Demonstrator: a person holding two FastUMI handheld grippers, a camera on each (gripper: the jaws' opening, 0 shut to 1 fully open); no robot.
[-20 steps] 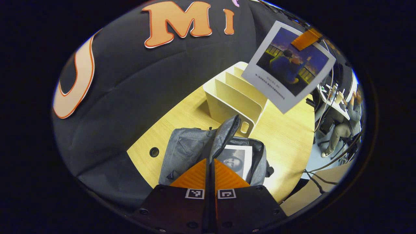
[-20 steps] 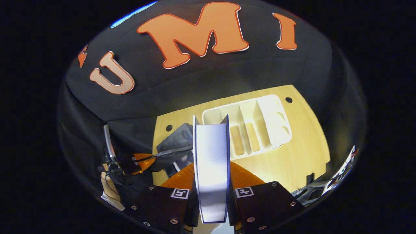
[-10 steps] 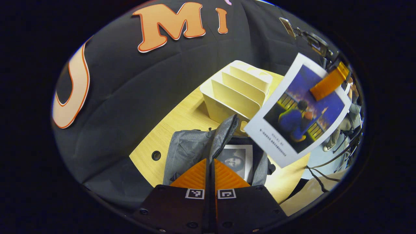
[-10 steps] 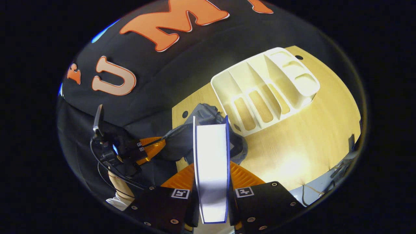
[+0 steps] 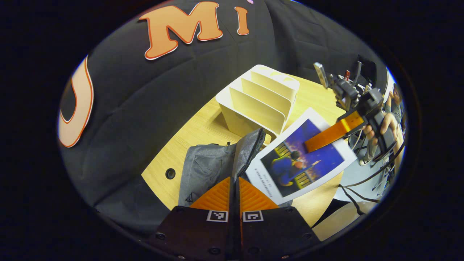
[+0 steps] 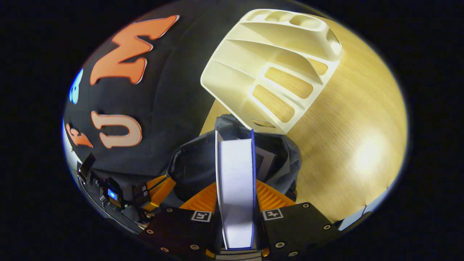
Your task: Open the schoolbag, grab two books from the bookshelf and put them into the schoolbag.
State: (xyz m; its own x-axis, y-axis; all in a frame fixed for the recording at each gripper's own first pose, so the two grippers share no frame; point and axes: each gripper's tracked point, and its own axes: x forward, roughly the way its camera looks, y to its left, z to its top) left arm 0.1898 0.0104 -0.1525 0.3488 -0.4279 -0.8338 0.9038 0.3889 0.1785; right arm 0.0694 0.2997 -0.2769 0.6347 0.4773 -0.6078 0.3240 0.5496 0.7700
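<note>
Table (image 6: 355,119): right hand-held gripper (image 6: 236,195) clamps book (image 6: 235,181) over schoolbag (image 6: 192,163); left hand-held gripper (image 5: 235,188) pinches flap (image 5: 248,150).

Left gripper (image 5: 235,181): I am keeping its fingers closed together, pinching fabric.
Right gripper (image 6: 235,197): I am clamping both fingers, pointing downward.
</note>
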